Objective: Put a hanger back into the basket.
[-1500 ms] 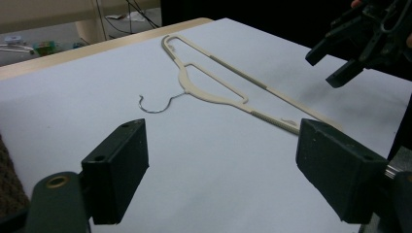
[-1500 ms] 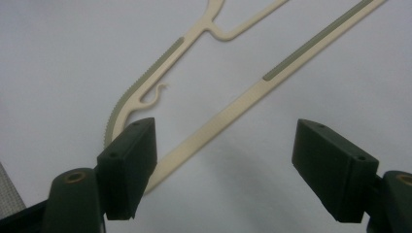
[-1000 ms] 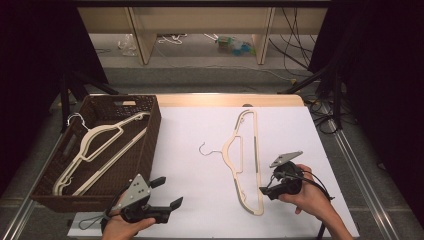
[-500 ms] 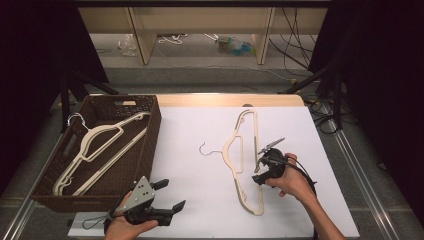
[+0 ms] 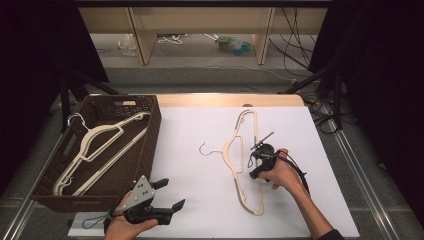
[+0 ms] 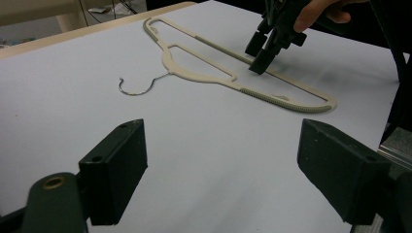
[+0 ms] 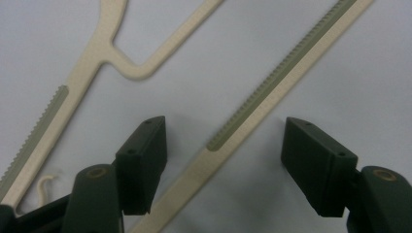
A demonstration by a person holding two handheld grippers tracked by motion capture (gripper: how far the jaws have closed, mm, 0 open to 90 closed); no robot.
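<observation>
Hanger [image 7: 252,104] bar is straddled lengthwise-across by the right gripper [image 7: 223,160], its jaws apart and just closing, untouching, while the open left gripper [image 5: 167,195] is held well apart.

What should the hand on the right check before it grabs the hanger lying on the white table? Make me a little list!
1. Hanger bar between the right gripper jaws: ok, they straddle it.
2. Pads pressing the bar: not ok, gaps on both sides; the jaws have just been closing.
3. Hanger lying flat on the table: ok.
4. Left gripper away from the hanger: ok, open and apart.
5. Room in the basket beside the two hangers: ok, it seems.
</observation>
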